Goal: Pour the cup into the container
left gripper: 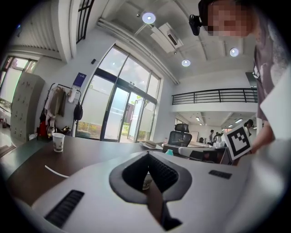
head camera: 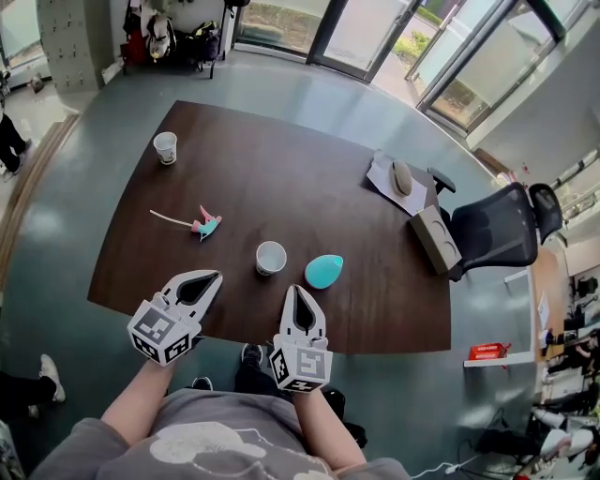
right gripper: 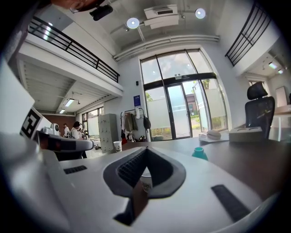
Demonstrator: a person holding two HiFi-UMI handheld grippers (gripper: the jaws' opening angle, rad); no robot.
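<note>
Both pairs of jaws are sitting closed, tips meeting, nothing clamped: left gripper (head camera: 212, 277) and right gripper (head camera: 297, 292) are each showing only a dark hollow behind the joined tips. Through that hollow each gripper view is catching the white paper cup (head camera: 271, 258), so both are aiming roughly at it. Cup is standing upright on the table (head camera: 281, 178), mouth up, long axis vertical, ahead of and between the two grippers, apart from both. Right gripper is looking the nearer, with the cup ahead and slightly to its left. Teal container (head camera: 323, 271) is resting just beside the cup on its right, not touching as far as I can tell, ahead and slightly right of the right gripper. Judging the coming move: jaws are needing to open before either can take the cup from the side, and the container is sitting close enough to crowd a reach from the right. Farther out, a pink-and-teal item (head camera: 204, 225) is lying left of the cup, a second paper cup (head camera: 165, 147) is standing near the far left corner, and a rounded grey object (head camera: 401, 177) on a white sheet (head camera: 380, 173) and a box (head camera: 434, 238) are sitting toward the right edge. Table is showing dark brown. Office chair (head camera: 497, 225) is standing off the right end; grey-green floor (head camera: 56, 234) and tall glass doors (head camera: 366, 28) are closing the room beyond.
</note>
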